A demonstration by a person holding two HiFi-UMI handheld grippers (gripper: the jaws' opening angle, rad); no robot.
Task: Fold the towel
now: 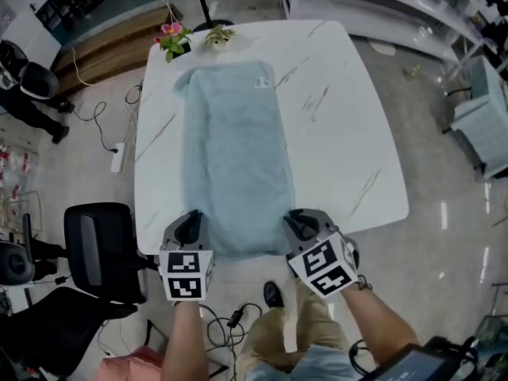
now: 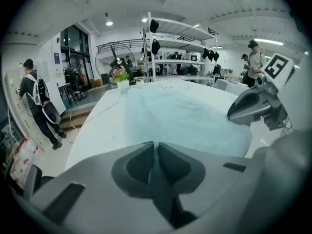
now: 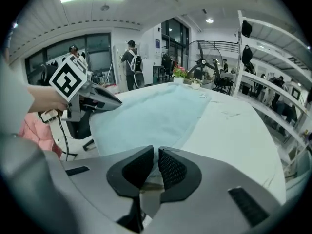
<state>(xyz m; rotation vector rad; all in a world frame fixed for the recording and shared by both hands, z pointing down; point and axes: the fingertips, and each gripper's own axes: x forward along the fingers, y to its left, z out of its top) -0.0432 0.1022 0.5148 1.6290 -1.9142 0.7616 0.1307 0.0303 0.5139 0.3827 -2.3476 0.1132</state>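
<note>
The towel (image 1: 234, 157) lies flat and full length down the middle of the bench (image 1: 349, 133), with no fold in it yet, so the whole job is ahead. The left hand-held gripper (image 1: 189, 222) sits at the towel's near-left corner, jaws pressed together. The right hand-held gripper (image 1: 298, 219) sits at the near-right corner, jaws drawn in to a bare slit. Neither gripper view shows clearly whether cloth is nipped.

I'd judge the next move is carrying this near edge up to the far one. Just beyond the towel's far end stand a pink-flowered plant (image 1: 171, 38) and a small green plant (image 1: 220, 36), close enough to be brushed. A black chair (image 1: 99, 248) is left of the towel's near end, off the bench.
</note>
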